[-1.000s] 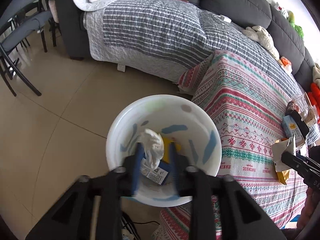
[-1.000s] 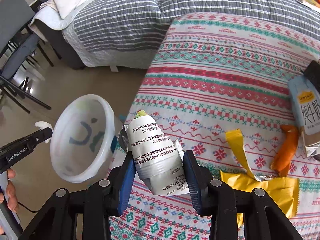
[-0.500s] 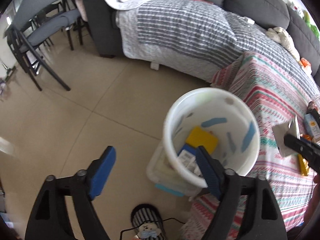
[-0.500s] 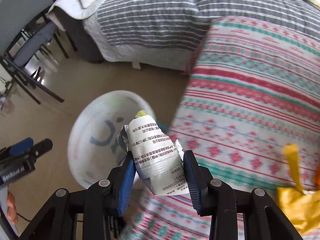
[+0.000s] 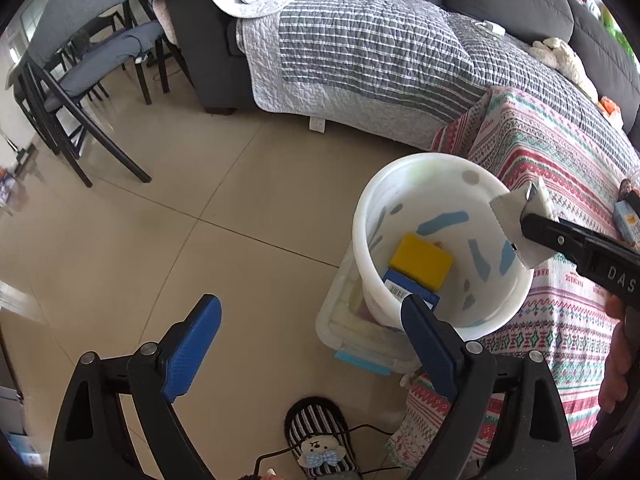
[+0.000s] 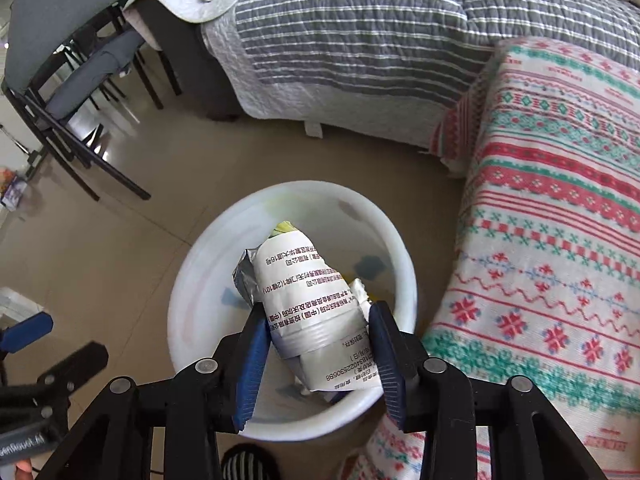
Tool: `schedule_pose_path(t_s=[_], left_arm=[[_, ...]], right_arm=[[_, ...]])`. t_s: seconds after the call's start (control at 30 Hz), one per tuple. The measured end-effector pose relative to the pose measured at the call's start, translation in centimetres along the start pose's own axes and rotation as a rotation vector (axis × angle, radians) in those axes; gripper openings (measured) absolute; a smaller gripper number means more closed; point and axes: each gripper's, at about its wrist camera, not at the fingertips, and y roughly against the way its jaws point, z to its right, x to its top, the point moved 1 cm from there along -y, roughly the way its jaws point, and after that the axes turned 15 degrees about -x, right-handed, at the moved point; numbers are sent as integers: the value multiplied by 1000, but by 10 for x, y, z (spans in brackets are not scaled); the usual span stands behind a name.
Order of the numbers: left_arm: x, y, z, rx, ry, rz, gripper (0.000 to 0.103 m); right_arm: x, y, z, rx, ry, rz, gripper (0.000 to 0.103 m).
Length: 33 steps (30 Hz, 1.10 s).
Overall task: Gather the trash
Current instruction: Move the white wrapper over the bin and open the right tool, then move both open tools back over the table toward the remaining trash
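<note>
The right claw [image 6: 318, 354] hangs over the white plastic bin [image 6: 404, 264] with the crumpled white printed wrapper with foil lining [image 6: 308, 300] between its blue pads. Its jaws have just been opening; the left pad touches the wrapper, the right one seems to stand just off it, so the grasp looks to be letting go. The step in hand is the drop. To do it well, keep the claw centred over the bin's mouth, spread the jaws wide enough that the bulky wrapper slides free, and wait until it falls clear before drawing away.

The left claw [image 5: 312, 332] is released, wide and empty, beside the bin; its jaws have also just been opening. Inside the bin lie a yellow block [image 5: 420, 260] and a dark blue carton [image 5: 408, 290].

The bin stands on a clear plastic box [image 5: 360, 344] on the beige tiled floor [image 5: 200, 200], against the desk under a red-and-green patterned cloth [image 6: 560, 240]. Beyond are a dark grey sofa with a striped grey quilt [image 5: 360, 52] and black chairs [image 5: 72, 92]. A striped slipper [image 5: 320, 436] lies near.
</note>
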Motion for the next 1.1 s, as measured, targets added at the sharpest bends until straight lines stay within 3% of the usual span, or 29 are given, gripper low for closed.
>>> schedule_pose_path(t_s=[0.1,0.13,0.33,0.63,1.1], left_arm=[[-1,1,-1,-1,0,-1,93],[-1,2,0,-2,0,-1,93],[0,6,7,-13,-7,7,93],[3,7,45,-60,-56,-1,93],[2,-2,158,-173,-205,-33,93]], right_arm=[[1,1,1,0,-14,7,71],[1,3,0,-4,-15,16,72],[0,17,13,-37,-14,32,76],[-10,50,67,-127,-59,41,83],[-51,101,208,-308,-208,4,84]])
